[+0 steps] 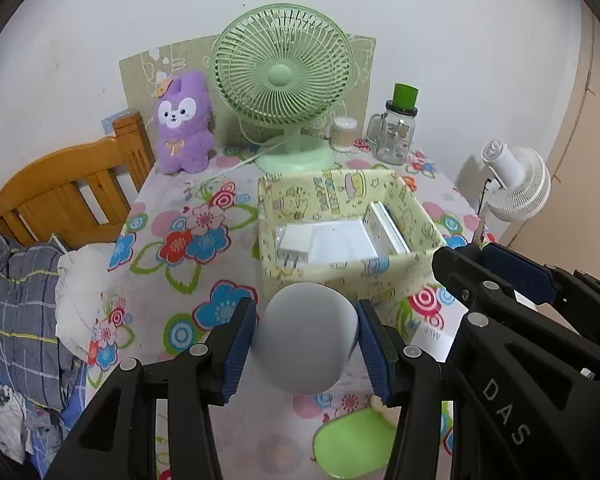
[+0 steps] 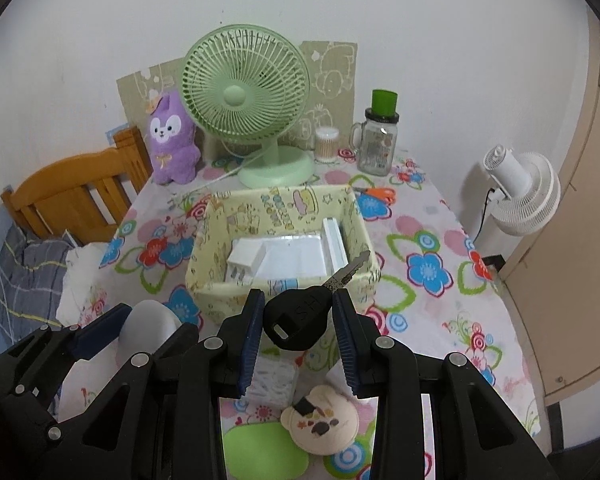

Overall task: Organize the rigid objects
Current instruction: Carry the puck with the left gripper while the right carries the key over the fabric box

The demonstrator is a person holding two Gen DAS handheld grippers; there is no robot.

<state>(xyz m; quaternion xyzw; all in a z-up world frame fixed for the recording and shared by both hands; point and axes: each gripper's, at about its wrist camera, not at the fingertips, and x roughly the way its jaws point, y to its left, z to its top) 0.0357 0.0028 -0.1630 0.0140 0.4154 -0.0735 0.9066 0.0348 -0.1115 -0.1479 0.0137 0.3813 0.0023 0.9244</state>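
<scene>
My left gripper is shut on a pale grey rounded object, held above the flowered tablecloth just in front of the yellow fabric basket. My right gripper is shut on a key with a black head; its metal blade points toward the yellow basket. White boxes and a white charger lie inside the basket. In the right wrist view the left gripper and the grey object show at lower left. The right gripper's fingers show at right in the left wrist view.
A green desk fan, a purple plush, a cotton-swab tub and a glass jar with a green lid stand at the back. Orange scissors lie beside the basket. A cream plush head and a green pad lie near me. A wooden headboard is at left.
</scene>
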